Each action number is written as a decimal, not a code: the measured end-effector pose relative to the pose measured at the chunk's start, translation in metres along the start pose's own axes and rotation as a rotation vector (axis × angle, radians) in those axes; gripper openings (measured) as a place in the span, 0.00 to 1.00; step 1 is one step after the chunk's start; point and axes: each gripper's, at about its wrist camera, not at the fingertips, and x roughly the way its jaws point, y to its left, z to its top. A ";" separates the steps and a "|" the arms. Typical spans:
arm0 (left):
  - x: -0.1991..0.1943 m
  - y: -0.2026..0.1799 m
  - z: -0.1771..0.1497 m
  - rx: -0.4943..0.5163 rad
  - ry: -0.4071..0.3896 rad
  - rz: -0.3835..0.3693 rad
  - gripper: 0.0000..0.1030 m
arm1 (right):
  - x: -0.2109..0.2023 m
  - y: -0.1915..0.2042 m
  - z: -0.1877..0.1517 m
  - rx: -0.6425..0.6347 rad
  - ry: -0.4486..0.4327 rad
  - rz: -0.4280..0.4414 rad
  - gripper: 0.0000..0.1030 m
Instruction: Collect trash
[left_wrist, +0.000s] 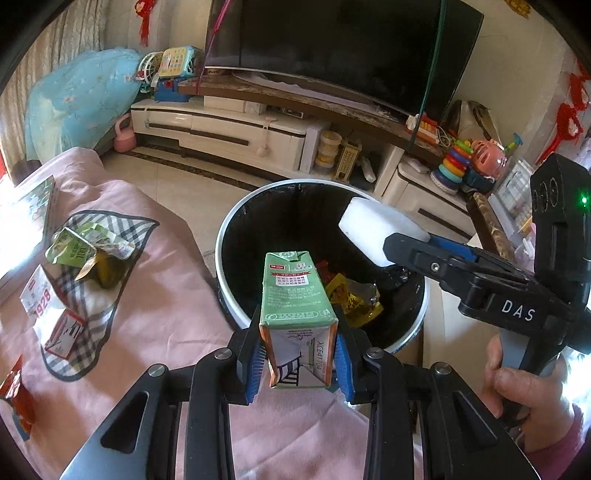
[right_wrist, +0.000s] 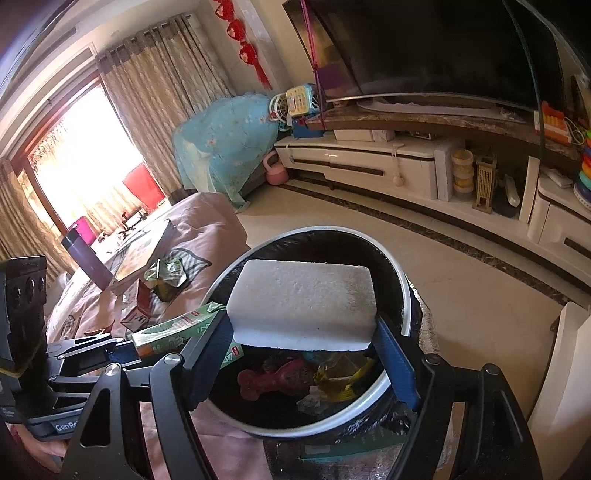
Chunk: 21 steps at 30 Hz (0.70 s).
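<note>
My left gripper (left_wrist: 300, 356) is shut on a green drink carton (left_wrist: 295, 291) and holds it over the near rim of a round black trash bin (left_wrist: 236, 221). My right gripper (right_wrist: 304, 339) is shut on a white foam block (right_wrist: 301, 299), held above the bin (right_wrist: 404, 295); the block also shows in the left wrist view (left_wrist: 376, 225). The carton shows in the right wrist view (right_wrist: 173, 328) at the left. Wrappers lie inside the bin, a yellow one (left_wrist: 354, 299) and a red one (right_wrist: 269, 380).
A pink-covered table (left_wrist: 177, 295) beside the bin bears crushed green cartons (left_wrist: 85, 254), a red and white box (left_wrist: 59, 325) and a red wrapper (left_wrist: 14, 395). A dark bottle (right_wrist: 85, 254) stands farther back. A TV cabinet (left_wrist: 221, 129) with toys lines the far wall.
</note>
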 end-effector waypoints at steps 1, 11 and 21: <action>0.002 -0.001 0.001 -0.001 0.003 0.000 0.30 | 0.002 0.000 0.001 -0.001 0.003 -0.005 0.77; -0.020 0.015 -0.010 -0.067 -0.037 -0.005 0.61 | 0.001 0.000 0.003 0.015 0.010 -0.004 0.83; -0.068 0.054 -0.073 -0.156 -0.060 0.033 0.66 | -0.016 0.036 -0.018 0.006 -0.016 0.043 0.95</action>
